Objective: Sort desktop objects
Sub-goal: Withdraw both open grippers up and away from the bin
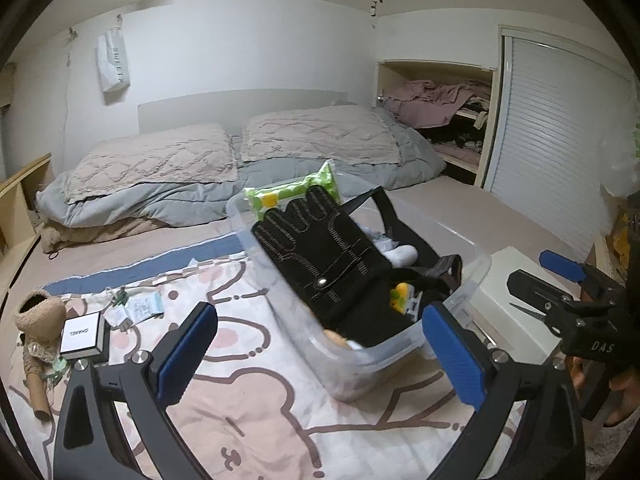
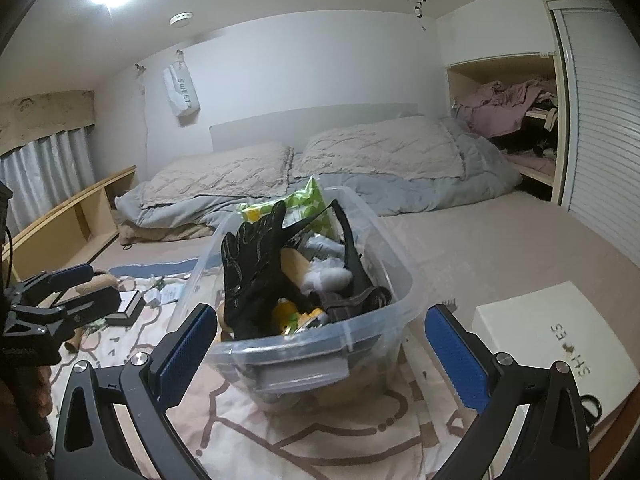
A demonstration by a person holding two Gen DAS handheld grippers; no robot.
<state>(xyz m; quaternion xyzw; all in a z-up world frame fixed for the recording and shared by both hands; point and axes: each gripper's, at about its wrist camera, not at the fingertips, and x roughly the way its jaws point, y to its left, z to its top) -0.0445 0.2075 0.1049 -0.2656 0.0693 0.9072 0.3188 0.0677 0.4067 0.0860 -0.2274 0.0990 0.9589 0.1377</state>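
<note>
Both grippers are gaping empty, the left gripper (image 1: 320, 354) hovering nearer the small boxed item (image 1: 83, 336) lying leftward on the bed.

Clear plastic bin (image 2: 384, 236) sits mid-blanket (image 1: 248, 408), heaped above its rim: black glove (image 1: 320, 256) lies across the top on the left side, green wipes pack (image 1: 296, 192) stands up at the far end, a black strap (image 2: 352, 248) arches over the right half, so entry from above is crowded. Open blanket in front of the bin and to its left, up to the small black-and-white box (image 1: 82, 336) and the tan plush (image 1: 36, 320) near the left edge. Right of the bin, a white shoe box (image 2: 560, 340) lies near, leaving a narrow lane between; bare bed (image 2: 500, 232) beyond is open.
</note>
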